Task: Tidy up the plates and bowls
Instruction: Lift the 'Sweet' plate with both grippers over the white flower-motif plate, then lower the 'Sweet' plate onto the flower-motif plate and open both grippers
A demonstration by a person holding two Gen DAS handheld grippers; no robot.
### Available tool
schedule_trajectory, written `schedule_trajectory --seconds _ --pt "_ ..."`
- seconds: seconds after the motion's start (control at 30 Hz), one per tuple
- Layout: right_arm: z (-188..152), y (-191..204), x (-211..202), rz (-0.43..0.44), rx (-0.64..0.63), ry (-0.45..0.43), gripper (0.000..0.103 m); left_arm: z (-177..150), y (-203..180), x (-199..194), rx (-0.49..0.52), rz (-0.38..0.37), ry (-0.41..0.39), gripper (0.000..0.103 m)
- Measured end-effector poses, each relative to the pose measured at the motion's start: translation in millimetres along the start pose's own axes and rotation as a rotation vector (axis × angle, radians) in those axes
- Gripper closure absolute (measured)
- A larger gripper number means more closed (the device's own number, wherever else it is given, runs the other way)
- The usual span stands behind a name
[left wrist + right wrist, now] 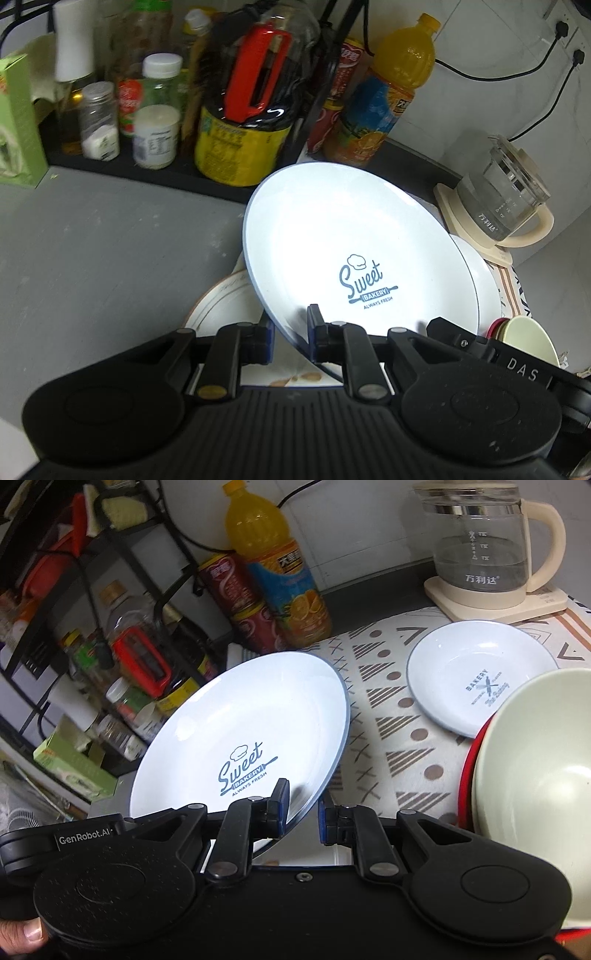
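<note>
Left gripper (291, 334): jaws pinch the near rim of the big plate (354, 254), held tilted above the counter.
Right gripper (303, 812): clamps the same plate's rim (236, 738); body reads "GenRobot.AI".
Big plate print: "Sweet BAKERY ALWAYS FRESH".
Small plate (480, 675): on the patterned mat (388, 709), marked "BAKERY".
Bowl (535, 760): cream, nested in a red one, right of the mat.
Kettle (484, 546): reads "万利达".

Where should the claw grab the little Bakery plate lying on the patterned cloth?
Grab the little plate by its raised rim on the near edge, coming in low from the front. It lies flat on the cloth, so only the thin upturned rim fits between the fingers.
</note>
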State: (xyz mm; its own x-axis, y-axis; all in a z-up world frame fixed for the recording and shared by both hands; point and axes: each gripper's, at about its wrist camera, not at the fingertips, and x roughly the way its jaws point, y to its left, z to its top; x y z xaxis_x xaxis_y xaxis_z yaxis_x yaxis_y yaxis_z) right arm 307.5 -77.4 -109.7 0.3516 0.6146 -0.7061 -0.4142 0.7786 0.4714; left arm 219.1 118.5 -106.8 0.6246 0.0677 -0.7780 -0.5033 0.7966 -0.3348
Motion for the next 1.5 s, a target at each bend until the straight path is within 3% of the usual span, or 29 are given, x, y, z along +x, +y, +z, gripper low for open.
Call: schedule_trajectory --seconds 0.8,1.5 --pt "-34 0 -21 -0.016 -0.036 0.071 0.088 -58 14 -17 -0.075 0.023 0.048 0.087" --pt "-37 -2 -16 -0.061 -0.059 0.095 0.088 -67 15 2 -0.105 0.011 0.135 0.083"
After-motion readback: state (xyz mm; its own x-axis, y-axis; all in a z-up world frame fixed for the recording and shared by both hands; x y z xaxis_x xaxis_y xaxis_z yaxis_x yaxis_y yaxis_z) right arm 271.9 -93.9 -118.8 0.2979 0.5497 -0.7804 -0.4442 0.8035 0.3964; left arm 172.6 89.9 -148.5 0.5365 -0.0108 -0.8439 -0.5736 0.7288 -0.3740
